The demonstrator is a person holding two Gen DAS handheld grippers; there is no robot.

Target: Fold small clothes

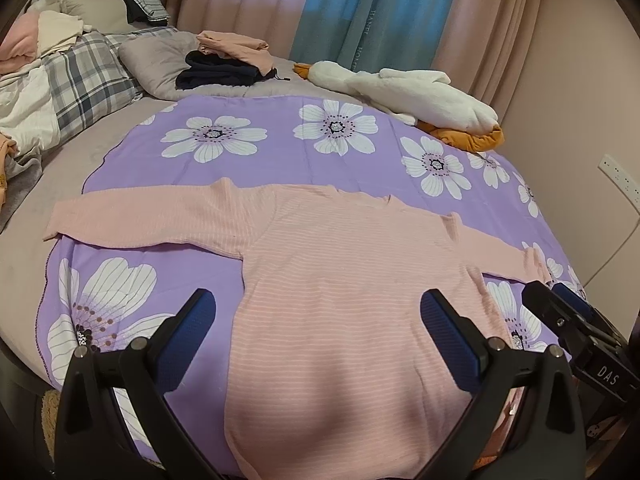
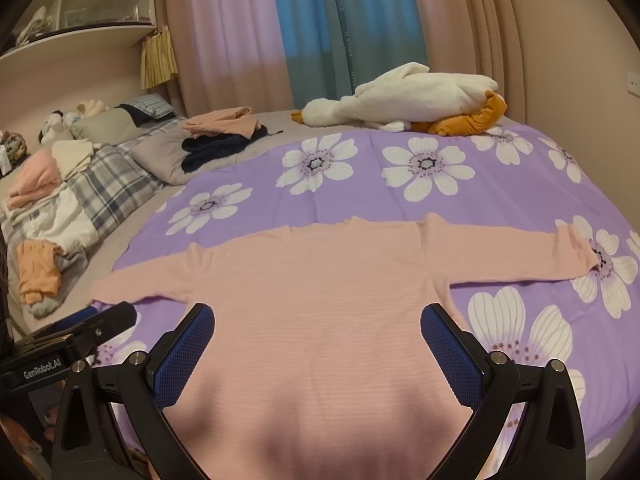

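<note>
Your pink ribbed sweater (image 1: 344, 280) lies flat, sleeves spread, on the purple flower-print sheet (image 1: 280, 148). Your left gripper (image 1: 318, 320) and right gripper (image 2: 318, 330) hover over its hem, jaws wide apart, blue pads textured. Their housings read "GenRobot.AI" and "DAS". A plush white goose (image 2: 404, 104) lies beyond.
</note>
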